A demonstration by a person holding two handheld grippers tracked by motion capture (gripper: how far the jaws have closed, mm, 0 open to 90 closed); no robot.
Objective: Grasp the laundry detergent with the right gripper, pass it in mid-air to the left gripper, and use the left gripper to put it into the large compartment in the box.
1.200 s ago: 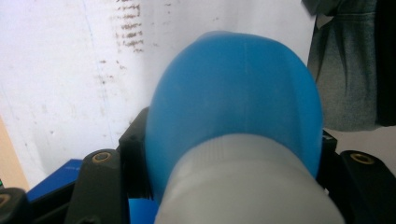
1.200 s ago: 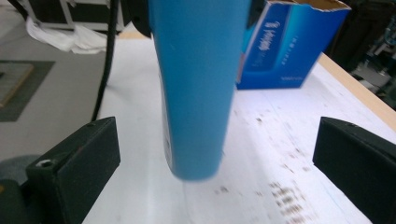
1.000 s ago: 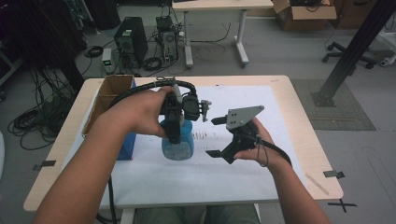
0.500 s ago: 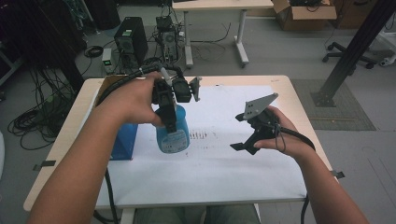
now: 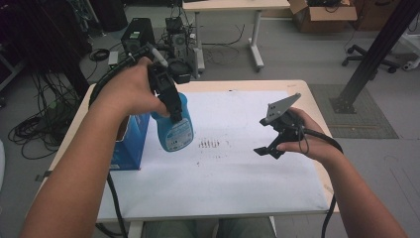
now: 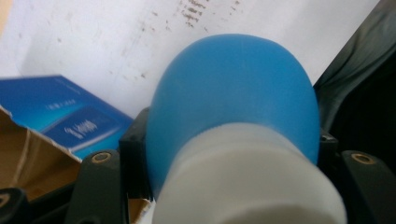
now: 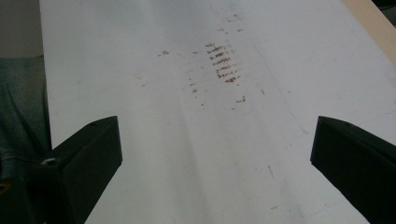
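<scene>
Bottle blue, labelled, white-necked; clamped tilted in left gripper.

blue spray bottle, tilted, lifted off table

Left gripper clamping blue spray bottle above white sheet; right gripper spread beside

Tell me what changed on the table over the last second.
The left hand-held gripper, shut on the blue spray bottle, carried it left and away from the person, toward the blue box. The right hand-held gripper drew off to the right, jaws open and empty, widening the gap between the two. The box, the white sheet and its brown smudges stayed put.
</scene>
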